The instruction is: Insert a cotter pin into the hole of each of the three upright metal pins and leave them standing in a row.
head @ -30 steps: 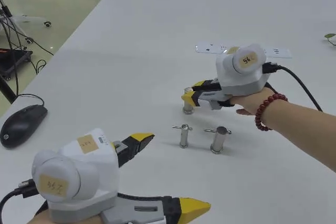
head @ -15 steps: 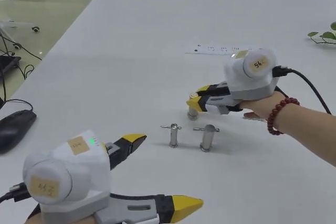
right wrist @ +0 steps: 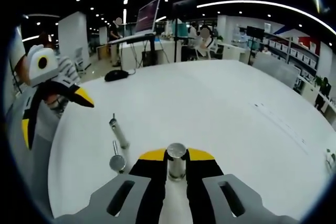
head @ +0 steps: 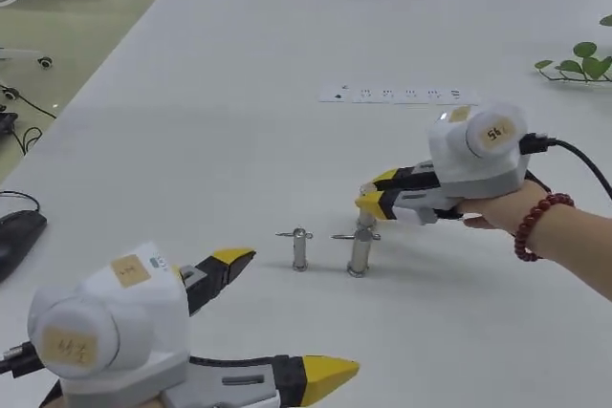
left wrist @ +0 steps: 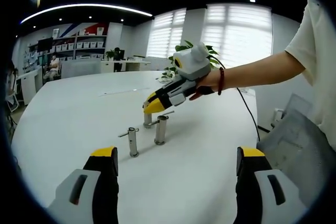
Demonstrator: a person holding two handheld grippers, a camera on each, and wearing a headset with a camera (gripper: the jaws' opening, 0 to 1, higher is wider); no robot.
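Right claw (head: 371, 194) is clenched on an upright metal pin (right wrist: 176, 164), its jaws pressed to the shaft just below the head, and the pin stands on the white bench (head: 191, 140). Just in front of it stands a thicker pin (head: 360, 253) with a cotter pin (head: 343, 236) through its top. Beside that stands a slimmer pin (head: 300, 251) with its own cotter (head: 286, 234). Whether the gripped pin carries one is hard to tell. Left claw (head: 287, 312) hangs spread wide, holding nothing, well apart from the pins.

The head view looks down over the table (head: 191, 121). The left gripper view faces the metal pins (left wrist: 160, 129) from well back; the right gripper view faces them close up, from the opposite side.
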